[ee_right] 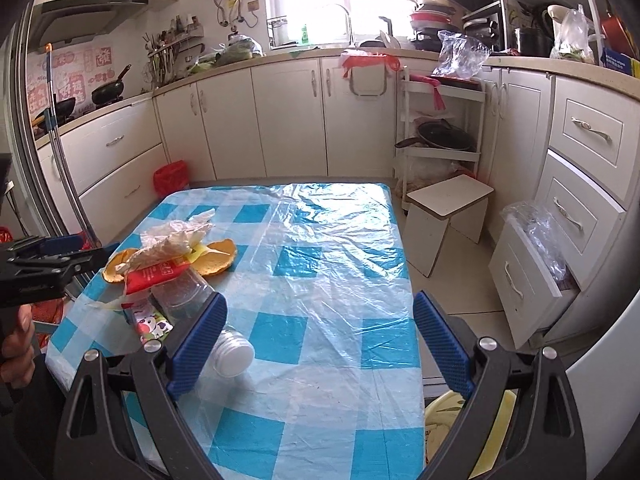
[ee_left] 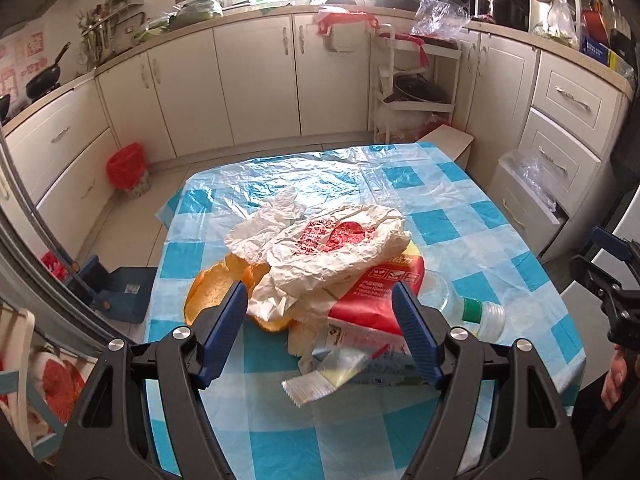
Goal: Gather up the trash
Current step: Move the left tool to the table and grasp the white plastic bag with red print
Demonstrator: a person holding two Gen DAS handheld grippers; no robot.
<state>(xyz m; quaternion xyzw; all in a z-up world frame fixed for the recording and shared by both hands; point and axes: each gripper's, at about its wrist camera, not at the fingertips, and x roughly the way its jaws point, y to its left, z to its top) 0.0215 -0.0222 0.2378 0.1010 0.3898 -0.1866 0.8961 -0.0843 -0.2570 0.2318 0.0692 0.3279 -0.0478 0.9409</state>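
Table: blue-and-white checked plastic tablecloth (ee_right: 328, 280) under a clear film, carrying one heap of rubbish on its left part as the right wrist view shows it.
Trash heap: crumpled white plastic bag with red print (ee_left: 332, 244) on top, orange peel (ee_left: 208, 292) and a red-and-white carton (ee_left: 376, 300) below, a small clear sachet (ee_left: 320, 376) nearest the camera.
Bottle: clear plastic bottle with a white cap (ee_right: 234, 350) lying on its side, long axis running from the heap toward the table's near edge, cap end nearer.
Left gripper (ee_left: 320, 320): jaws spread wide, grasping nothing; the heap lies straight ahead between the fingers, so this hand looks nearer.
Right gripper (ee_right: 320, 344): jaws also spread and empty; the bottle cap sits just beside its left finger, the heap off to the left.
Bin: red-lined wastebasket (ee_left: 126, 168) on the floor, well apart from the table.
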